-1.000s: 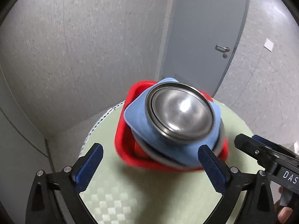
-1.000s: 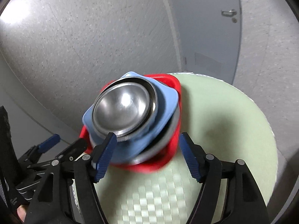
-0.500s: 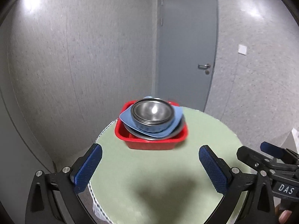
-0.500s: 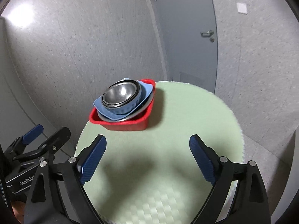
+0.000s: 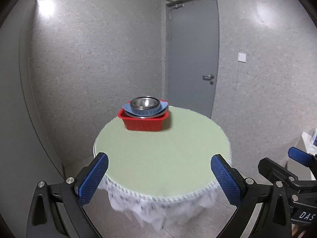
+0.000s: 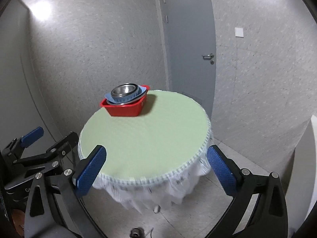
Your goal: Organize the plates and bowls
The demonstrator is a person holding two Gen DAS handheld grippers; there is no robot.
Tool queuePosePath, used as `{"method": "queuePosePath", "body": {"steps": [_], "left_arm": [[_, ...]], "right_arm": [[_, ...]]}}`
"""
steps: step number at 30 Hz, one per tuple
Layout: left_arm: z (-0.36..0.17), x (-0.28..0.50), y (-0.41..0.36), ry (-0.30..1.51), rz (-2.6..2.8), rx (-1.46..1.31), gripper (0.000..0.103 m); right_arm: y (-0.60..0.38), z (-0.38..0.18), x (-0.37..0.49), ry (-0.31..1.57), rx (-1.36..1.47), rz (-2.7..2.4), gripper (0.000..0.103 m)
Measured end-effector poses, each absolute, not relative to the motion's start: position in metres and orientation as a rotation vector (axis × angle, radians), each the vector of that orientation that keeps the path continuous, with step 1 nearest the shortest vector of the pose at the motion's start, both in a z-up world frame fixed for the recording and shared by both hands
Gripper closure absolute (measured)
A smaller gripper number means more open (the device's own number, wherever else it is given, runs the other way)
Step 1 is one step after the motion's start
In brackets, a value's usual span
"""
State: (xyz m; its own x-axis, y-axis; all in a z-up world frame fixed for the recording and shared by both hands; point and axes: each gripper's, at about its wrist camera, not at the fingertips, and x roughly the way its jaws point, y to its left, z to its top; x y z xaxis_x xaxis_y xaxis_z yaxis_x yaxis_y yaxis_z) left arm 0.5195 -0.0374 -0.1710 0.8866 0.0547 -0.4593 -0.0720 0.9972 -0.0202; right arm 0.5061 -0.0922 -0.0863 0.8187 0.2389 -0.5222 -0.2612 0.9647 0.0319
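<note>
— Dishes first: where do they sit?
— On the round bench [image 5: 158,150], toward its far edge at about 11 o'clock. A red tub [image 5: 143,121] carries a steel plate [image 5: 145,115], a blue plate [image 5: 126,107] on that, and a steel bowl [image 5: 145,102] on top.

— And the two tools?
— The left gripper [image 5: 159,178] has its fingers [image 5: 93,180] spread wide with nothing between them, hanging just off the bench's near rim. The right gripper [image 6: 156,170] is the same: blue pads wide apart, empty, at the near edge. Both are well apart from the tub.

— Do they see each other?
— Yes. In the left view the right tool shows at 4 o'clock; in the right view the left one shows at 8 o'clock.

— Anything in the way?
— Between the fingers and the tub lies only bare green bench top. A white fringed cloth [image 6: 150,190] hangs from the rim.

— What else is around?
— A grey door [image 5: 191,55] with a lever handle [image 5: 208,76] behind the bench at 1 o'clock, a white wall switch [image 5: 242,57] to its right, speckled grey walls. On the floor under the bench, at 6 o'clock in the right view, small objects too blurred to name.
</note>
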Motion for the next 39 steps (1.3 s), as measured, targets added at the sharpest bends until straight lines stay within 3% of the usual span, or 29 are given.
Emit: {"method": "queuePosePath", "body": {"steps": [15, 39], "left_arm": [[-0.187, 0.333, -0.08, 0.373, 0.002, -0.005, 0.001], [-0.237, 0.246, -0.033, 0.362, -0.013, 0.001, 0.001]], "right_arm": [[-0.144, -0.097, 0.35, 0.456, -0.046, 0.183, 0.0], [-0.135, -0.154, 0.257, 0.421, -0.025, 0.145, 0.0]]}}
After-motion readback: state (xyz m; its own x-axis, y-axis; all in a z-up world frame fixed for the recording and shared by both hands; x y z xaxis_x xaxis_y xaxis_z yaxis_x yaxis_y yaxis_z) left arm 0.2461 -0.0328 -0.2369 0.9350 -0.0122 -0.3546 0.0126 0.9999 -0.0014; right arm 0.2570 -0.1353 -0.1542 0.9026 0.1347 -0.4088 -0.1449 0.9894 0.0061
